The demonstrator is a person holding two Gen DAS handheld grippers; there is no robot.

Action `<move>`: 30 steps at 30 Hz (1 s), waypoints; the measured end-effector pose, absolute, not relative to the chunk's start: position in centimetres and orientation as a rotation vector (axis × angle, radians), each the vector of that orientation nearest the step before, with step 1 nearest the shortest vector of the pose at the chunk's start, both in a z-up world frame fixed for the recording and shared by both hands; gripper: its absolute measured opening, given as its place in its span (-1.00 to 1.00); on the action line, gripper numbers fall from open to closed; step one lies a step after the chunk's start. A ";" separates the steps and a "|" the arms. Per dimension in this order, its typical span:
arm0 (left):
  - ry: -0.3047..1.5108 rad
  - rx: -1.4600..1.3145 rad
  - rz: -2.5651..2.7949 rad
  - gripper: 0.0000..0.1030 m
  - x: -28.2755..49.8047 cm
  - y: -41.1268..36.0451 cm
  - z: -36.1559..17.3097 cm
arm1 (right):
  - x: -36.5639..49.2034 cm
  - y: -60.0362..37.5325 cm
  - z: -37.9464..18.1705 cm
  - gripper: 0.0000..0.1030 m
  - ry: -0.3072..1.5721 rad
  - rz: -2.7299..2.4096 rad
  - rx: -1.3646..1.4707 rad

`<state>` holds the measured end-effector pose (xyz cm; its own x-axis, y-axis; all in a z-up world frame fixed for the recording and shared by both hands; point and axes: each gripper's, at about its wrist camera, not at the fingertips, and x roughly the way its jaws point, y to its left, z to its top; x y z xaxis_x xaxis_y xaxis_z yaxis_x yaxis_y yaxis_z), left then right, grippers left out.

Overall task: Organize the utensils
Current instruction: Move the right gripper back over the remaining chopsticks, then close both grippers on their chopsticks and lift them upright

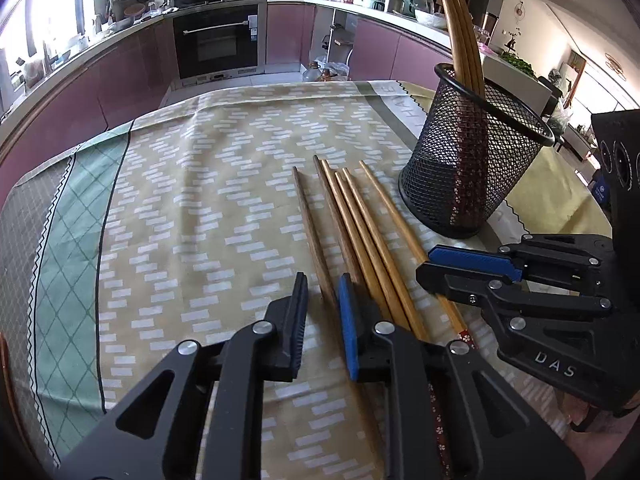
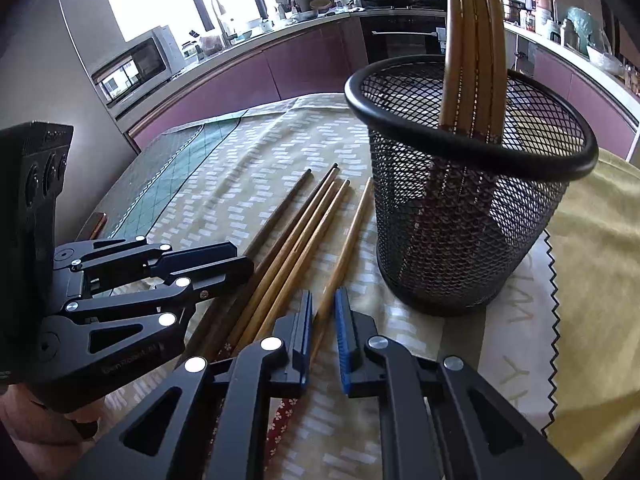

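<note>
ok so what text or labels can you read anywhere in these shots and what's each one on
"DAS" on the body of the right gripper, seen from the left wrist.
"HA" and "E", partly covered capitals along the tablecloth border.
Faint capitals on the cloth border beside the mesh basket: too faded to read.
Lettering on the body of the left gripper: too blurred.
Oven sticker: too small.

I see my left gripper pinching leftmost chopstick on tablecloth; right gripper clamps rightmost one; mesh cup near cloth's far right corner.
</note>
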<state>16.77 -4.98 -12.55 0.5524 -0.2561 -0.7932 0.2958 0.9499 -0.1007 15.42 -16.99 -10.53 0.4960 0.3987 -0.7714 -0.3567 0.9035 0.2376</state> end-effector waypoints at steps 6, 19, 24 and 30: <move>0.933 0.003 -0.303 -0.82 16.5 -4.6 -12.4 | 15.3 -17.8 -10.5 -0.88 0.946 0.460 0.085; 0.887 -0.041 -0.338 -0.85 14.6 -3.1 -10.4 | 13.6 -19.3 -8.0 -0.89 0.878 0.527 0.109; 0.848 -0.054 -0.367 -0.85 13.4 -2.6 -8.5 | 12.9 -19.7 -6.6 -0.89 0.847 0.554 0.118; 0.787 -0.069 -0.413 -0.85 11.9 -2.4 -5.8 | 11.8 -21.0 -4.9 -0.89 0.790 0.573 0.143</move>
